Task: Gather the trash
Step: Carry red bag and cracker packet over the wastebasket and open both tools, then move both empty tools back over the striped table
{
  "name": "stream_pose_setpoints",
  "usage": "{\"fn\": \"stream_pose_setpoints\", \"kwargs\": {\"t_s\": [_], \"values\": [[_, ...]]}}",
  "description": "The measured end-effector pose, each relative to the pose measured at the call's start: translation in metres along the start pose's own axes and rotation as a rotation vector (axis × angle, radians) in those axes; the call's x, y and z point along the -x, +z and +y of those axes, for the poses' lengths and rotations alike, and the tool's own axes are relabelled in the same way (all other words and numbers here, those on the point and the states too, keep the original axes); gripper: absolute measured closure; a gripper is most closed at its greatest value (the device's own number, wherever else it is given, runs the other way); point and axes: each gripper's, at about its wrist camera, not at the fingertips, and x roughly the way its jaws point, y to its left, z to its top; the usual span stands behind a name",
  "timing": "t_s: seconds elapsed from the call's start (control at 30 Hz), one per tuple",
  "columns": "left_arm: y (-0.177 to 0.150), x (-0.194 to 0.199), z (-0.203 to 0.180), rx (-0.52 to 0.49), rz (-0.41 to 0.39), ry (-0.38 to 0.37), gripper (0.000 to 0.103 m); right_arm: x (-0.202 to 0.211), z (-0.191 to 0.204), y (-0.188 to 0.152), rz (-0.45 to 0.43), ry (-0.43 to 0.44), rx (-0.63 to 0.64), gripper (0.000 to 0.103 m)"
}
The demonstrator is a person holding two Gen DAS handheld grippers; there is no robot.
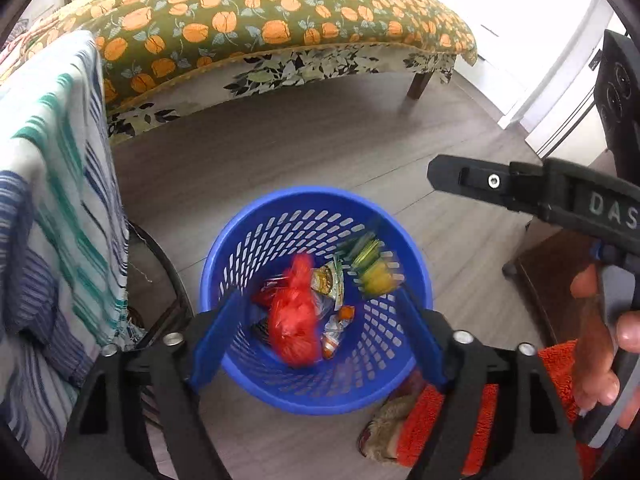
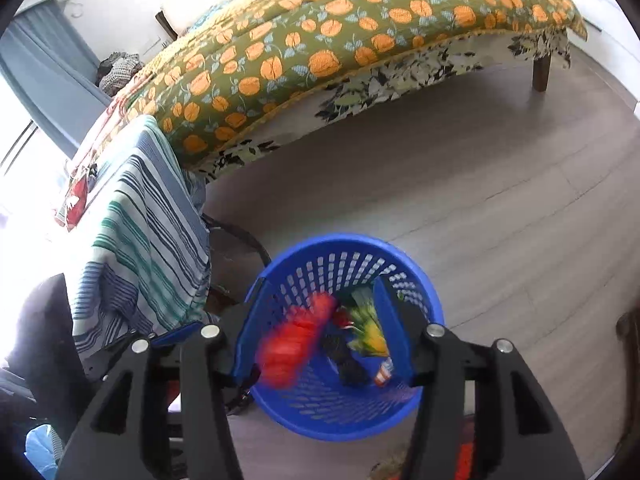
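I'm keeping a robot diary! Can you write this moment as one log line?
left gripper: open, over blue basket | right gripper: open, over basket | red bag, yellow-green wrapper: blurred inside basket

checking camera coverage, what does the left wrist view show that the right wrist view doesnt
Only the left wrist view: the right gripper seen from the side with the hand holding it, and an orange mat.
Only the right wrist view: a grey curtain and a dark bundle by the bed's far end.
Both: the blue basket holding a red bag and wrappers, the floral bed, the striped cloth.
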Motion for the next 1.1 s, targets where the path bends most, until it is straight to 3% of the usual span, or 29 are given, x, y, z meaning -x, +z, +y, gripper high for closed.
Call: {"fn": "stream_pose_setpoints", "kwargs": {"t_s": [0.03,0.1,0.17,0.23,0.33,0.43,0.5,0.7,0.97,1.1], "values": [[-0.002,0.006,0.0,0.0,-0.014,0.005,0.017,0.004,0.001,0.001,-0.018,-0.007,-0.002,0.046],[-0.005,0.023,0.0,0.002,-0.043,0.008,0.013,0.011,0.001,0.002,-0.047,-0.022,-0.007,0.032],[-0.011,0.046,0.001,0.011,-0.086,0.005,0.011,0.015,0.004,0.004,-0.075,-0.038,-0.007,0.029],[-0.018,0.071,0.003,0.017,-0.129,-0.023,0.009,0.021,0.01,0.004,-0.108,-0.062,0.011,0.028],[-0.034,0.117,0.006,0.025,-0.218,0.025,0.005,0.027,0.025,0.001,-0.15,-0.094,0.065,0.027],[-0.047,0.16,0.017,0.036,-0.277,-0.014,0.005,0.033,0.044,-0.005,-0.19,-0.096,0.116,0.027],[-0.058,0.183,0.03,0.035,-0.311,0.019,0.005,0.036,0.059,-0.009,-0.217,-0.093,0.16,0.027],[-0.092,0.215,0.105,0.108,-0.282,0.169,0.005,0.037,0.123,-0.032,-0.249,-0.089,0.345,0.027],[-0.125,0.247,0.223,0.214,-0.235,0.341,0.005,0.022,0.252,-0.067,-0.145,0.07,0.602,0.027],[-0.133,0.262,0.27,0.235,-0.211,0.383,0.005,0.003,0.309,-0.07,-0.068,0.131,0.689,0.027]]}}
